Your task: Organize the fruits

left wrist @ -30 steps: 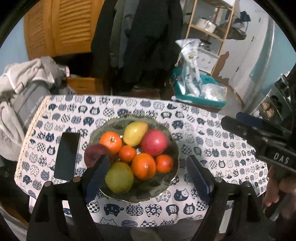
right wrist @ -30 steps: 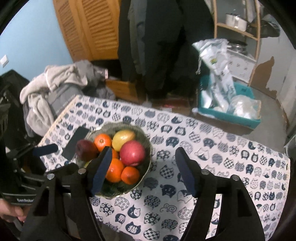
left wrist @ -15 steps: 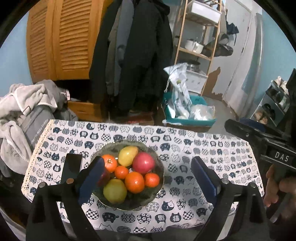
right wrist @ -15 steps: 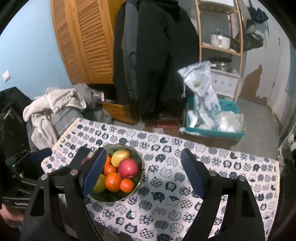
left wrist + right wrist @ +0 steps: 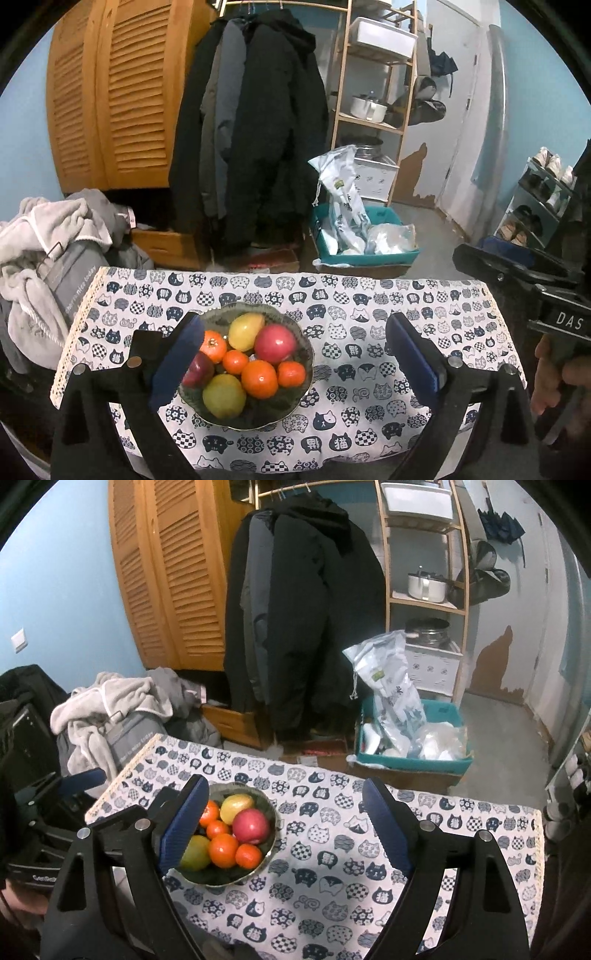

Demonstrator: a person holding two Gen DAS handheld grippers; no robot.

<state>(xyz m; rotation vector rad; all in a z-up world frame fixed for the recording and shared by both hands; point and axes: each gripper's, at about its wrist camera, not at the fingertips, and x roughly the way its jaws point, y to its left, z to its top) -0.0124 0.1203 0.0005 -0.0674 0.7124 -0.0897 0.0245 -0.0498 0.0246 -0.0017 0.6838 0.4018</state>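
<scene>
Left gripper point(image 5: 291, 354) sits nearest, jaws wide and opening, nothing between the pads; the bowl only shows through the gap, well below. Right gripper point(image 5: 282, 825): jaws also opening, fairly wide, empty. Both tilt down at the table from above and apart from it, so I read this as a stand-off pose with nothing left to carry. Fruit is all in the glass bowl point(image 5: 306, 373), toward the left half of the cat-print tablecloth point(image 5: 369, 402): red apple point(image 5: 275, 344), yellow pear point(image 5: 245, 330), green pear point(image 5: 223, 395), dark red apple point(image 5: 199, 369) half hidden by a pad, oranges point(image 5: 259, 378) filling the middle. Piled tight, probably so nothing rolls off. Black phone point(image 5: 146, 345) lies flat just left of the bowl. Rest of the cloth holds no loose fruit, so the task looks about done. Beyond the table: clothes heap point(image 5: 110, 709), teal bin point(image 5: 413, 753) on the floor, coats point(image 5: 303, 609) on a rail.
</scene>
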